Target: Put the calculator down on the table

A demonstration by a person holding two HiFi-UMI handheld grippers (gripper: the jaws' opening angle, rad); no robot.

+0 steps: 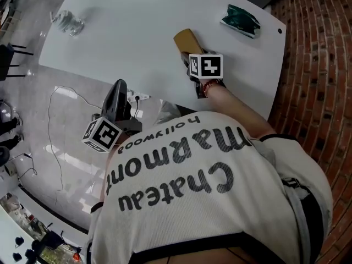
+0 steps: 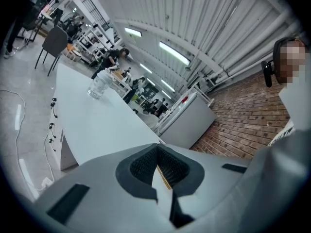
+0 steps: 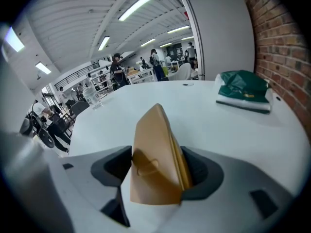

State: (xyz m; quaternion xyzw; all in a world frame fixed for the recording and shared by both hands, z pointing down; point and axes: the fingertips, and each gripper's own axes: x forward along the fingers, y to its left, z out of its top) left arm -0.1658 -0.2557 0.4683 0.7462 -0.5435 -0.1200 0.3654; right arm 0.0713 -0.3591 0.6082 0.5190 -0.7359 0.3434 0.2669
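Note:
A gold-tan calculator stands on edge between the jaws of my right gripper, tilted and leaning toward the right finger. A gap shows at the left pad, so the jaws are open around it. In the head view the calculator rests on the white table, just beyond the right gripper. My left gripper hangs off the table's near edge over the floor. Its pads meet at the tips with nothing held.
A green-and-black pouch lies at the table's far right corner, also seen in the right gripper view. A clear crumpled container sits at the far left. Cables and a power strip lie on the floor; brick paving is on the right.

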